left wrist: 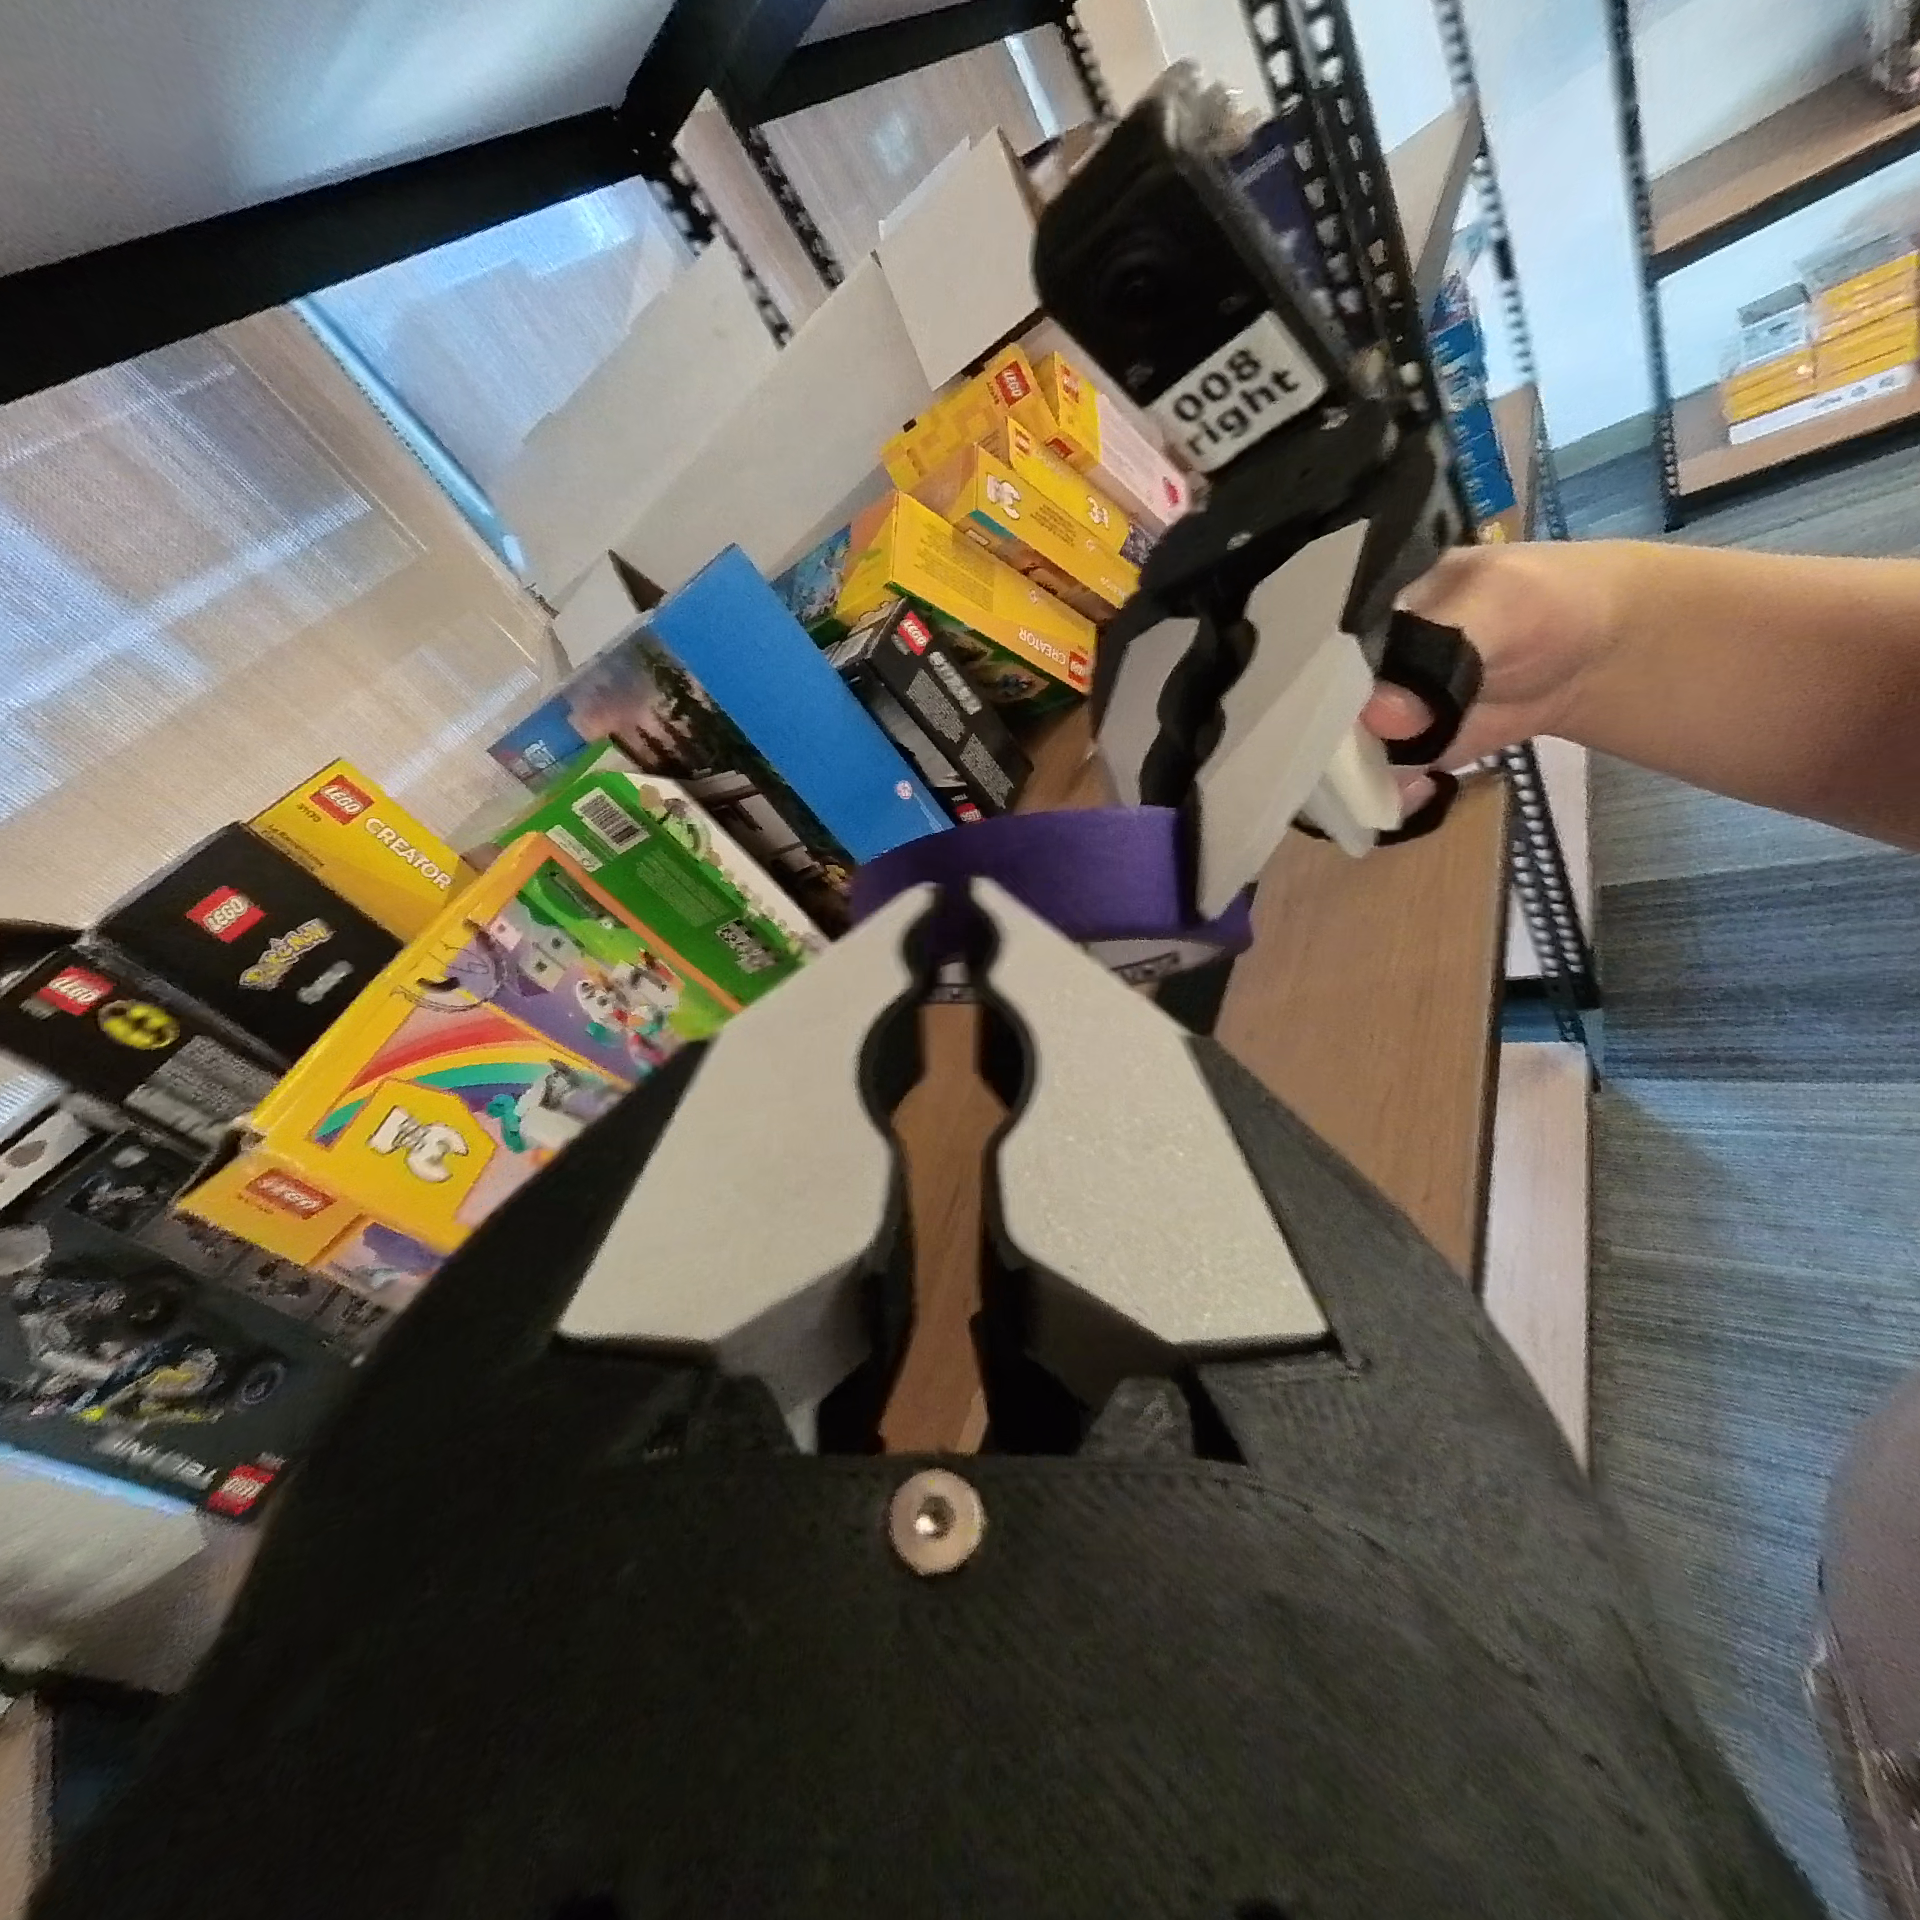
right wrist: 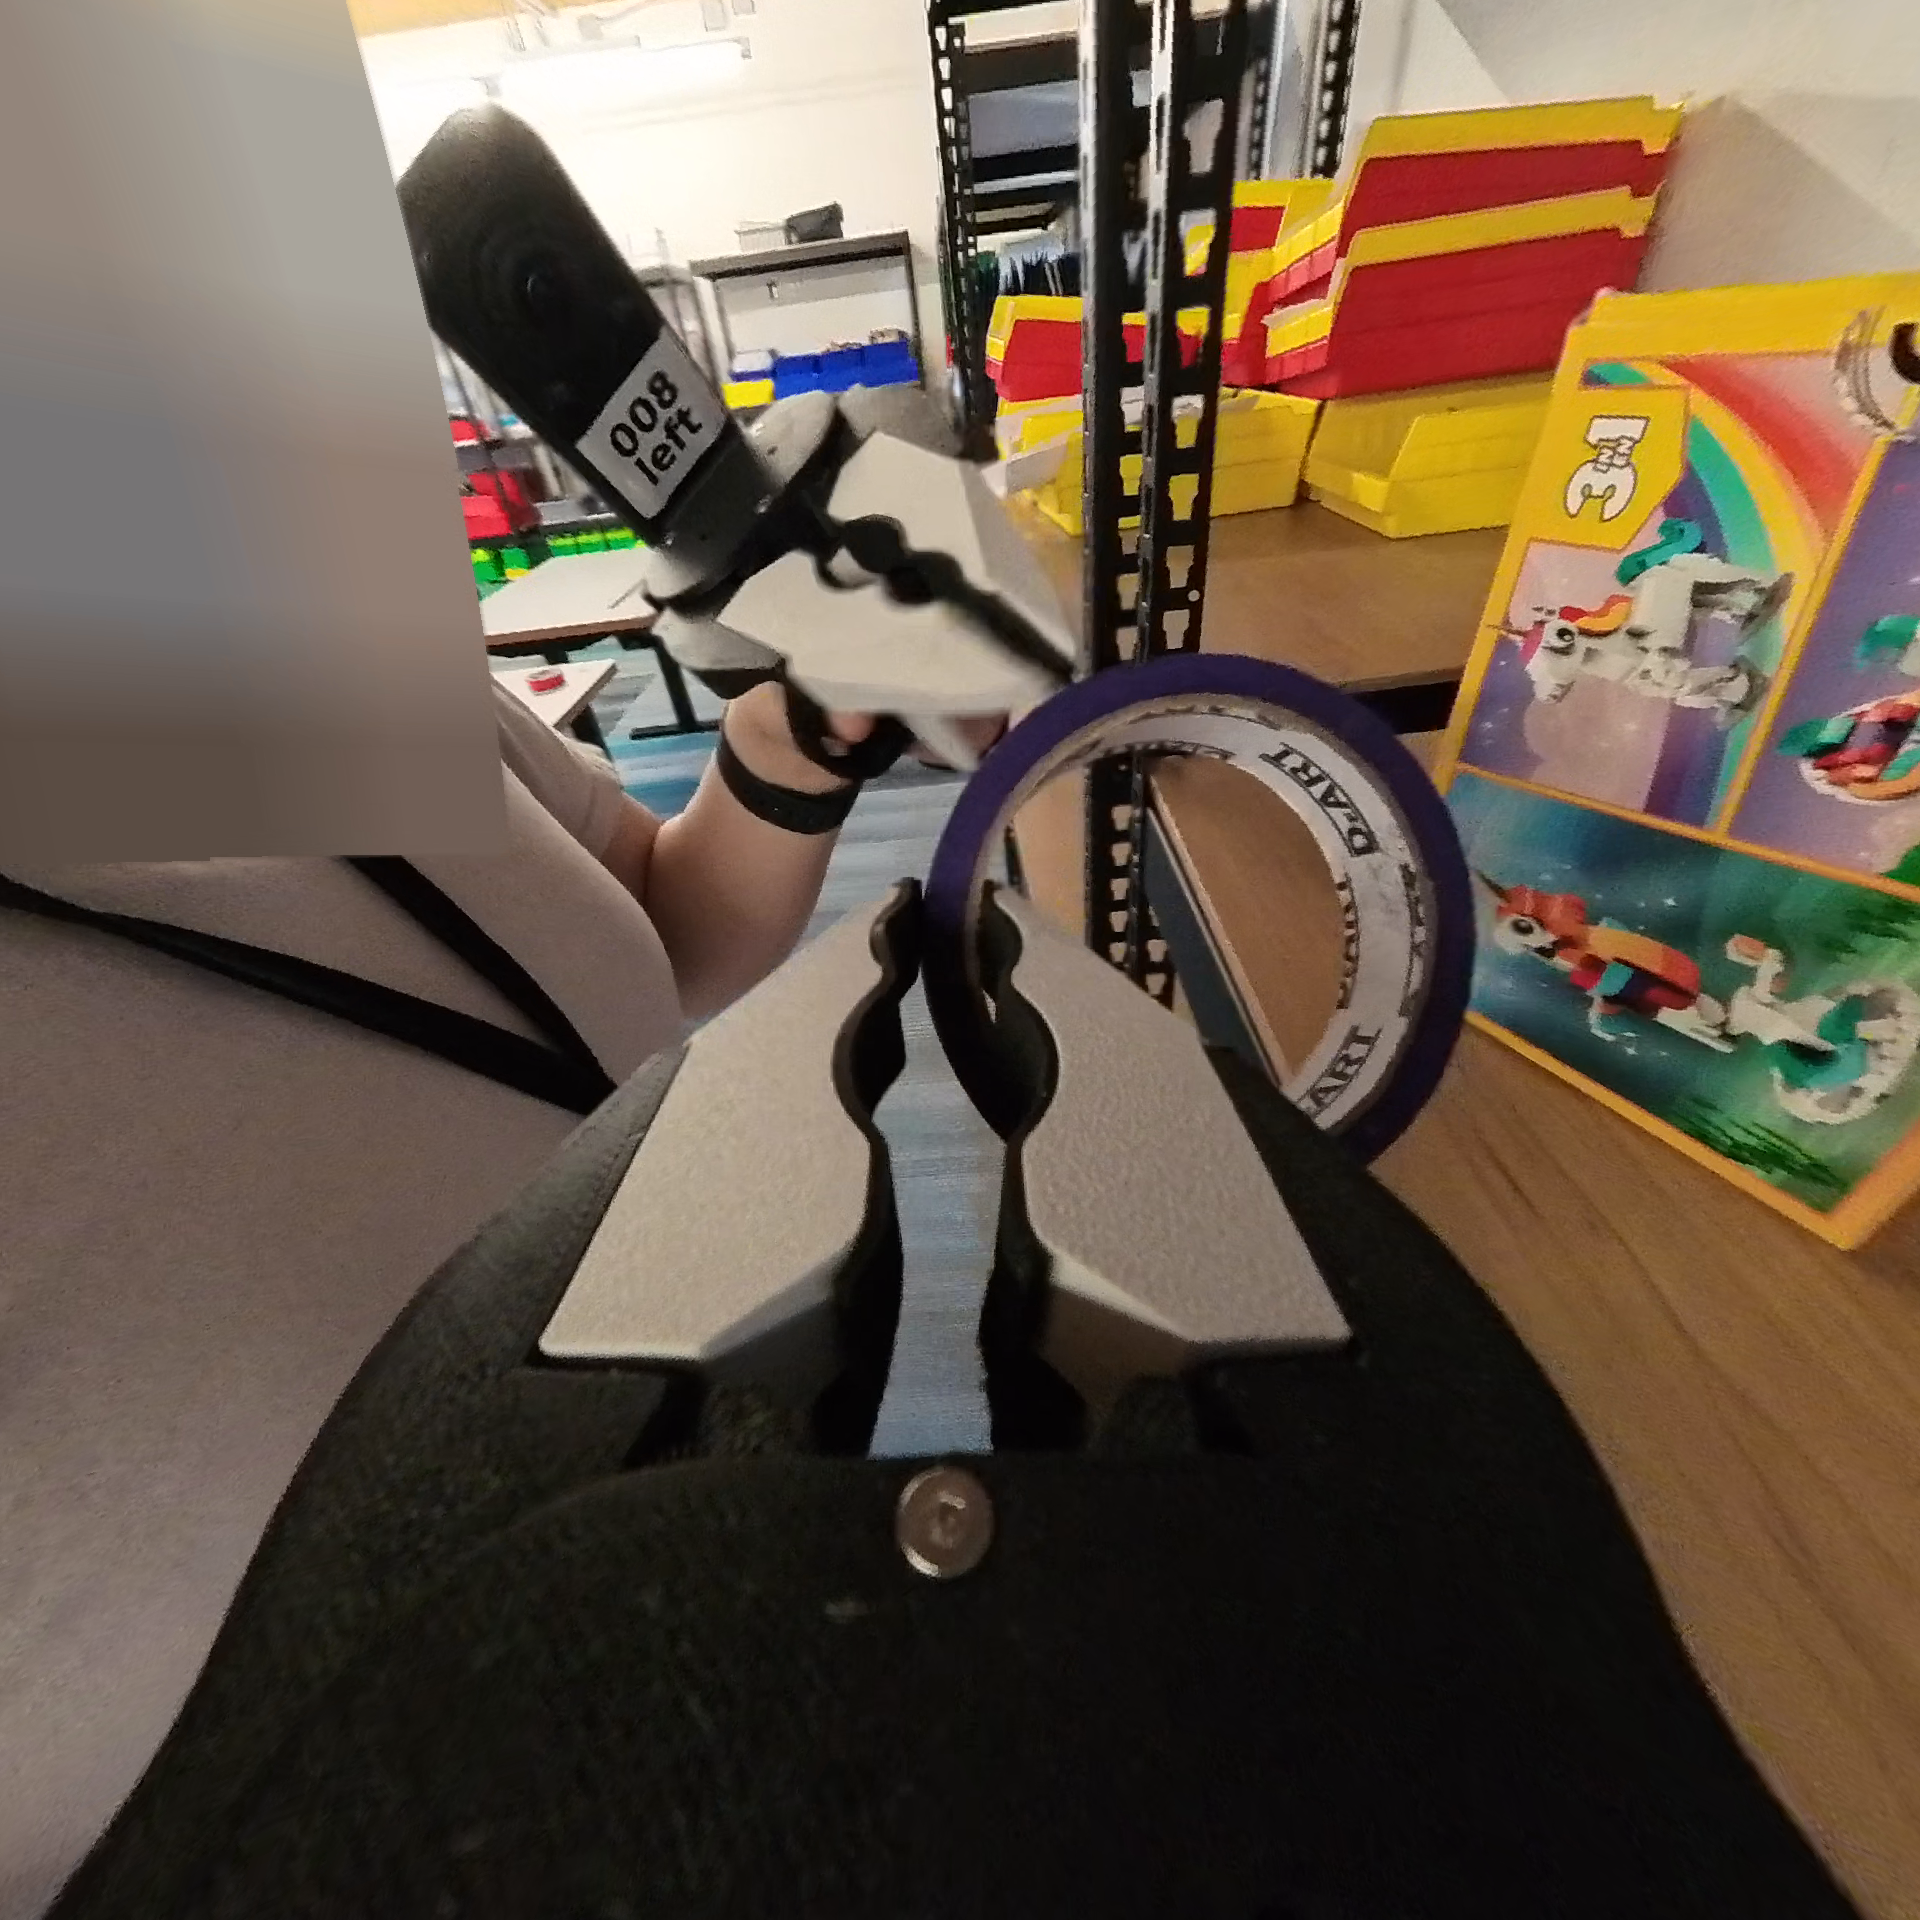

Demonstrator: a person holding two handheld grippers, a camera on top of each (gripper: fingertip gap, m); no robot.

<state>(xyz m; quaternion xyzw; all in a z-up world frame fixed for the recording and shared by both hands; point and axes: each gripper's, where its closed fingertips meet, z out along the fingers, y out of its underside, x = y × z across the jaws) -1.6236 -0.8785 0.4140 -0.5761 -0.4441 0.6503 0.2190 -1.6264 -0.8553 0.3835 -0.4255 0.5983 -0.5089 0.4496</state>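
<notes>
A purple tape roll (left wrist: 1049, 873) with a white inner core is held between both grippers above a wooden shelf (left wrist: 1351, 987). My left gripper (left wrist: 954, 899) is shut on the roll's near rim. My right gripper (left wrist: 1184, 831) comes in from the upper right and is clamped on the far rim. In the right wrist view the roll (right wrist: 1434, 862) stands upright like a ring. My right gripper (right wrist: 951, 909) is shut on its left wall. The left gripper (right wrist: 1023, 696) grips its upper left edge.
Several toy building-set boxes (left wrist: 436, 1049) are stacked on the shelf to the left. A yellow rainbow box (right wrist: 1714, 748) stands just right of the roll. Black rack posts (right wrist: 1143, 364) rise behind it. Yellow and red bins (right wrist: 1403, 312) sit farther back. Grey carpet (left wrist: 1714, 1143) lies right. About 4 cm separates my left fingertips from my right.
</notes>
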